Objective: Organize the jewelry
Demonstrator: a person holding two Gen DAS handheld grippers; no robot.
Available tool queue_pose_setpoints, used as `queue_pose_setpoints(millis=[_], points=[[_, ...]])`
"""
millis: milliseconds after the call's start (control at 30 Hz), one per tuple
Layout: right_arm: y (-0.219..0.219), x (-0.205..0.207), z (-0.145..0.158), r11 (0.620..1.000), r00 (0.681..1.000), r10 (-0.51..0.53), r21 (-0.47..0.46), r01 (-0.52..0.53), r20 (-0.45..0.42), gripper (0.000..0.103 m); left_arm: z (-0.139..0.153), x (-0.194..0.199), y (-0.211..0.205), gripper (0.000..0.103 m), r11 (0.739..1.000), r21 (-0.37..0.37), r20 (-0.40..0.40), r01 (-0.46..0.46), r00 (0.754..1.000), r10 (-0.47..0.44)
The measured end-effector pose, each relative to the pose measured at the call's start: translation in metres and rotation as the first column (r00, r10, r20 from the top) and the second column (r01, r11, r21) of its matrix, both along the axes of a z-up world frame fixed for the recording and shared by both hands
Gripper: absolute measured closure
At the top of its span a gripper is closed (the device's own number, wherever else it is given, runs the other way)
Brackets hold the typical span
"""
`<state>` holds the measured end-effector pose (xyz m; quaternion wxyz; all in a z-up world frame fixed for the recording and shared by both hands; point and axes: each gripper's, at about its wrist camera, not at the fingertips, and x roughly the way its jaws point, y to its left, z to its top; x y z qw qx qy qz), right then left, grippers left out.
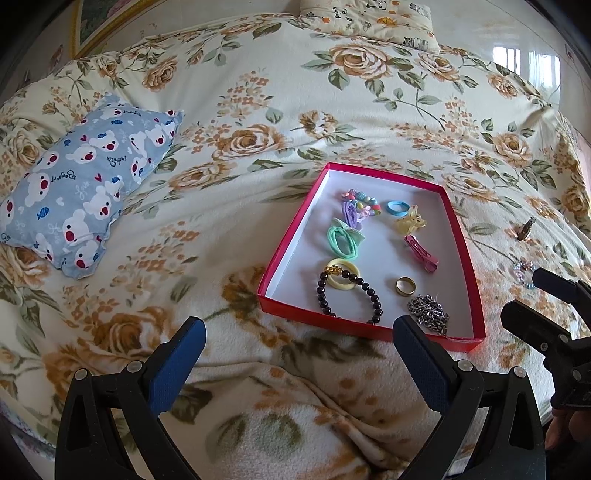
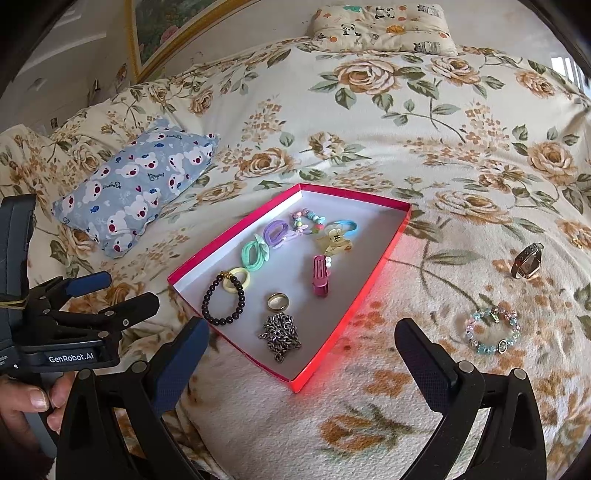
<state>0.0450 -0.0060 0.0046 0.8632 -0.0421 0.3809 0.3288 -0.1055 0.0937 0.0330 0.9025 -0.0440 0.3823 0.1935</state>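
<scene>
A red-rimmed shallow box (image 1: 291, 236) (image 2: 373, 273) lies on the floral bedspread. It holds hair ties, clips, a dark bead bracelet (image 1: 347, 291) (image 2: 223, 301), a ring (image 1: 405, 285) (image 2: 277, 301) and a metal chain (image 1: 430, 312) (image 2: 281, 332). Outside the box, to its right, lie a pale blue bead bracelet (image 2: 493, 330) (image 1: 523, 271) and a metal band (image 2: 528, 260) (image 1: 526, 228). My left gripper (image 1: 299, 354) is open and empty in front of the box. My right gripper (image 2: 301, 354) is open and empty near the box's front corner.
A blue bear-print pillow (image 1: 85, 184) (image 2: 136, 192) lies left of the box. A panda-print pillow (image 1: 373, 22) (image 2: 384, 26) lies at the far end of the bed. A framed picture (image 2: 166, 33) leans at the back left.
</scene>
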Motion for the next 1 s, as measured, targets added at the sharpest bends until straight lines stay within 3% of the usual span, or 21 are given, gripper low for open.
queue_pose_setpoints(millis=[1000], points=[[0.0028, -0.0035, 0.009, 1.0, 1.0, 0.012, 0.016, -0.012, 0.008, 0.001, -0.0001, 0.0017, -0.003, 0.001, 1.0, 0.001, -0.005, 0.017, 1.0, -0.017]])
